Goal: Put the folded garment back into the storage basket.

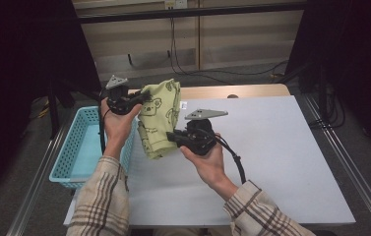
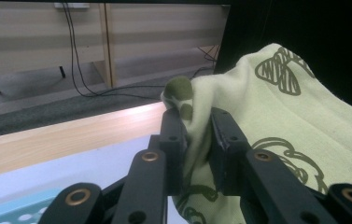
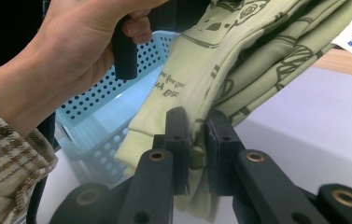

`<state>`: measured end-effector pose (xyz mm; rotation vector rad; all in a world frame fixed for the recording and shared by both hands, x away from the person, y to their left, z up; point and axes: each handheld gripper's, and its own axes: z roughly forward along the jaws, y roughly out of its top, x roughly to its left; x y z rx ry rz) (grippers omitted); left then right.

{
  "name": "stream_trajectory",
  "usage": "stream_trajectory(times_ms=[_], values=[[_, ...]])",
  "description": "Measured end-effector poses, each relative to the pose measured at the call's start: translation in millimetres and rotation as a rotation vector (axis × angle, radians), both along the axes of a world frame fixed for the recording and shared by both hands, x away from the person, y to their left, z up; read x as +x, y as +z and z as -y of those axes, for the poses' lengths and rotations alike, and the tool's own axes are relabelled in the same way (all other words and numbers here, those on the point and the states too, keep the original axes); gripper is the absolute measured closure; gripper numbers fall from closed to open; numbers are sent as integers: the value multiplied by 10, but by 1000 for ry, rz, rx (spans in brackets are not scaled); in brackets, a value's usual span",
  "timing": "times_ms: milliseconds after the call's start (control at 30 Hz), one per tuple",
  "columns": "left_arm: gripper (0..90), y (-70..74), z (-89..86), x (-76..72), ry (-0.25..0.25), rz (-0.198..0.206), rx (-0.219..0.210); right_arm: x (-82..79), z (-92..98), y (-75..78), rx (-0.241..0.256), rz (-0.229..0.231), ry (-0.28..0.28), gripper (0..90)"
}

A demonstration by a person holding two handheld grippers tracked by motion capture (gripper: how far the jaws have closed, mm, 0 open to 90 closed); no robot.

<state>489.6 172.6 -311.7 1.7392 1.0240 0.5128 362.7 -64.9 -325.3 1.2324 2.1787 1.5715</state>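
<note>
High view: my left gripper and right gripper each pinch the folded green cloth, held above the table beside the blue basket. It looks light, limp and sag-prone, so I would grip through stacked edges.

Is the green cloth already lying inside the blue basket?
No. In the high view the green cloth hangs in the air between both grippers, beside the blue basket, not in it.
</note>
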Motion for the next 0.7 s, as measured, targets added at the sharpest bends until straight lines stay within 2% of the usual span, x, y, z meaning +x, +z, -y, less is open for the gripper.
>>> stream_trajectory(times_ms=[100,167,700], values=[[766,23,-53,-11,-3,-10,-12,8,-50,28,4,-1,7,810],[766,37,-84,-6,7,3,-12,3,-88,48,-1,1,10,810],[767,209,-366,-54,56,29,-23,31,-364,205,-18,35,39,810]])
